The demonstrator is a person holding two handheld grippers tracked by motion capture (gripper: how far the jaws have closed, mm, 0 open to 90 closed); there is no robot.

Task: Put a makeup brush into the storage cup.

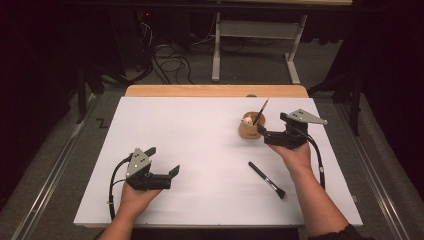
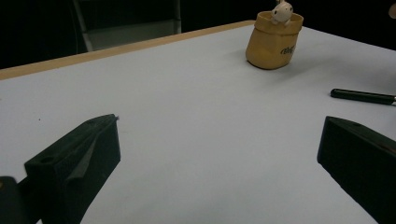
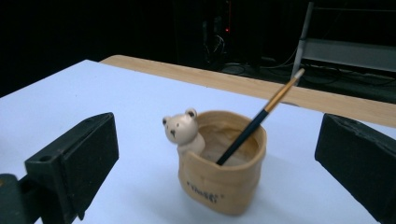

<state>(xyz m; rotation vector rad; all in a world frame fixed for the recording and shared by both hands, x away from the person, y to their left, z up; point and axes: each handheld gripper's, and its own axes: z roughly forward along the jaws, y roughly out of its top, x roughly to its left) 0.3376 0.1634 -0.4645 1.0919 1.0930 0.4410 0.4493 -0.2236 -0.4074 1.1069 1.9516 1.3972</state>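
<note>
Already one of the two brushes looks dealt with: the slim paintbrush point(image 3: 254, 122) stands tilted inside the tan bear pen holder point(image 3: 223, 179), its pale tip leaning out toward one o'clock in the right gripper view, and nothing is holding it. The right gripper point(image 1: 272, 131) sits just beside the holder, at about three o'clock from it on the high view, with its jaws spread wide and nothing between them. By my reading, that brush has been dropped in and let go. What seems left is the black makeup brush point(image 1: 267, 180), lying flat on the white table point(image 1: 200, 125) at roughly five o'clock from the holder and well apart from it, near the right forearm. The left gripper point(image 1: 162, 161) rests on the table at about eight o'clock from the holder, far from both brushes, its jaws also apart and empty. So I would put the job at about halfway.
</note>
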